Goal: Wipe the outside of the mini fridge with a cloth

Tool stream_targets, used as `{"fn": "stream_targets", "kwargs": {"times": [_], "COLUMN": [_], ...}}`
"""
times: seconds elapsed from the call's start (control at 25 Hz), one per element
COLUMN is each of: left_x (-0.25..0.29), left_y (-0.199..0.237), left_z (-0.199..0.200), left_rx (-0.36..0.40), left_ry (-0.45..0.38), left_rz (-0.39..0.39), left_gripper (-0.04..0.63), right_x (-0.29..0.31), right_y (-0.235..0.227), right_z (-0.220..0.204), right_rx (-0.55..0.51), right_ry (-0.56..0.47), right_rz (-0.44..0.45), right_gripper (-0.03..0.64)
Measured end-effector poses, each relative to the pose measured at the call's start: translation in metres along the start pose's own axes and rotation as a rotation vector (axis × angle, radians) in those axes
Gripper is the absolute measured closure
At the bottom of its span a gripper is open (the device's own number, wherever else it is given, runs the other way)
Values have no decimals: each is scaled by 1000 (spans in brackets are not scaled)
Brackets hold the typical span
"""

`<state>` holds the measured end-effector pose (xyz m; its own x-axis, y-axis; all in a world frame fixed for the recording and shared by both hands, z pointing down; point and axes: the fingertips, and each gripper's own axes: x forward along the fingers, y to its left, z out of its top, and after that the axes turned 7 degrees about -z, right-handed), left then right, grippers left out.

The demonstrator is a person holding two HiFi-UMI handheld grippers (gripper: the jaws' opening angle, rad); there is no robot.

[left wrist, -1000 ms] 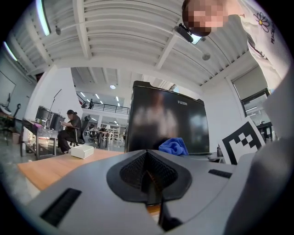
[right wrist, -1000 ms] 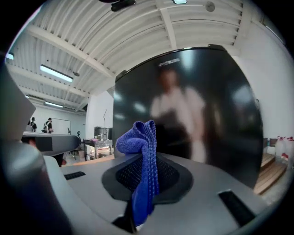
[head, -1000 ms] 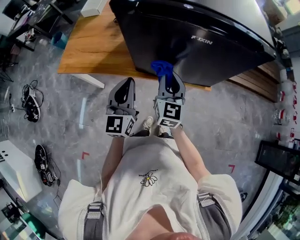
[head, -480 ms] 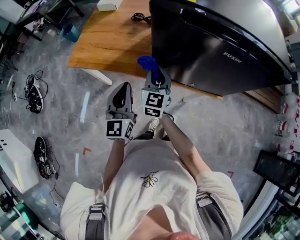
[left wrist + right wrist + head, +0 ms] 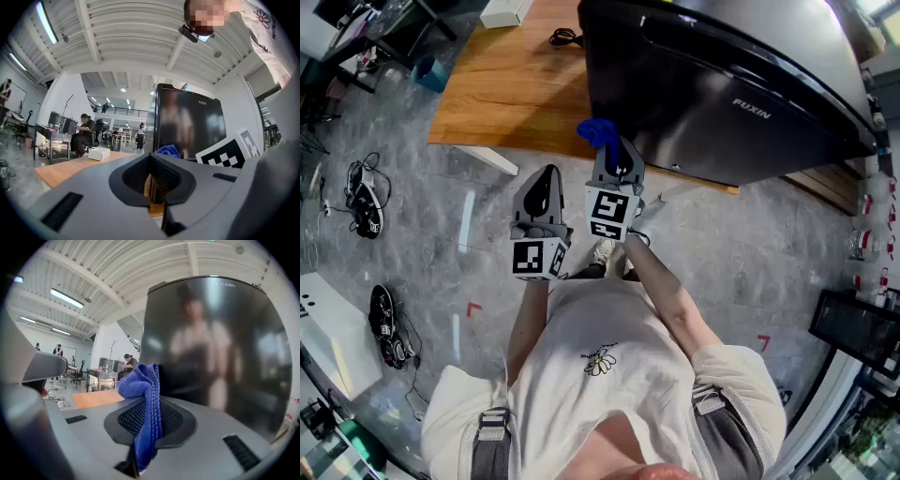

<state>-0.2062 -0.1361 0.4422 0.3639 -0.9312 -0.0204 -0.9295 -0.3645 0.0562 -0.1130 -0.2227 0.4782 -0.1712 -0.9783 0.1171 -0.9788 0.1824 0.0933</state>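
Cloth (image 5: 596, 130): blue, pinched in jaws of right gripper (image 5: 615, 161).
Mini fridge (image 5: 722, 84): 1 o'clock of cloth, just beside; contact unclear.
Left gripper (image 5: 547, 187): jaws together, empty.
Progress: wiped share unreadable; most faces likely pending.

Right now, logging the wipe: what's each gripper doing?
Left gripper: shut, empty.
Right gripper: shut on the blue cloth.

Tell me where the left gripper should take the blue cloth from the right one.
Probably best to take the bunched free end of the blue cloth, which stands out past the tips of the right gripper; the rest is pinched between its shut jaws. Bring the left gripper in from its own side, across the wad, with its shut jaws opened first.
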Motion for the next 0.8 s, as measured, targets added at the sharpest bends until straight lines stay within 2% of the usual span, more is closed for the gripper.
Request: {"fn": "stream_targets", "kwargs": {"times": [0.24,0.56,0.8], "left_x": [14,35,50], "left_y": [-28,-72,-112], "left_z": [-1,-5,-21], "left_rx": [21,-22,-19], "left_ry": [2,-1,23], "left_rz": [-66,-152,-217], "left_gripper": [591,591,591], "right_x": [-18,-45,-62], "right_y": [-42,-115,-173], "right_z": [-5,-11,-21], "right_rx": [10,-27,-55], "right_ry": [1,5,15], "right_rz": [-56,-160,-244], "right_gripper": [555,555,555]}}
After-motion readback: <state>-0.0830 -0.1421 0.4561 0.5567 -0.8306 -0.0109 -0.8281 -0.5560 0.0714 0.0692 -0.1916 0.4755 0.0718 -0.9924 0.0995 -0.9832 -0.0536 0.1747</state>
